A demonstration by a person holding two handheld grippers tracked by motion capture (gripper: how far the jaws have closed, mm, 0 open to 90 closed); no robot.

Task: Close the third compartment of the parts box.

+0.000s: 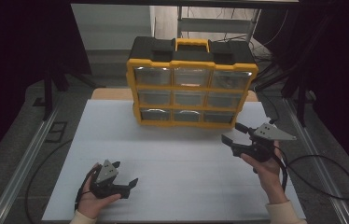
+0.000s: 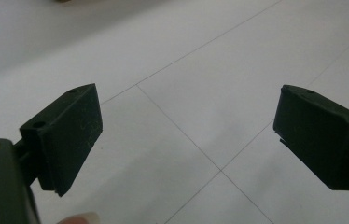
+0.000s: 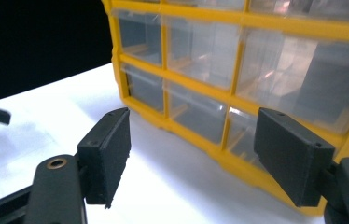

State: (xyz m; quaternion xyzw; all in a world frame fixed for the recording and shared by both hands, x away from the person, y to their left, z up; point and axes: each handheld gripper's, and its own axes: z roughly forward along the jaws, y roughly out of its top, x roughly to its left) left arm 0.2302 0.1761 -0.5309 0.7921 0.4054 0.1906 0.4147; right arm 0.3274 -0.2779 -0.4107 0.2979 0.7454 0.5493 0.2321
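Left gripper (image 1: 127, 185): mine, low on the near-left of the desk (image 1: 172, 186), jaws spread wide with nothing between them; in the left gripper view bare white desk beneath.
Drawer cabinet (image 1: 191, 88): yellow frame, black top with yellow handle, three rows of three clear drawers; stands upright at the far middle of the desk, drawer fronts facing me, long axis running left to right.
Bottom-right drawer (image 1: 218, 117): the one nearest my right gripper; contents too blurred to tell.
Right gripper (image 1: 234, 134): mine, raised off the desk, released and empty, jaws pointing left and forward at the cabinet's lower right corner, near but not touching.
Key relation: cabinet lies ahead and left of the right gripper; left gripper is well apart from it.
Judgement: right hand is placed for reaching a bottom-row drawer.
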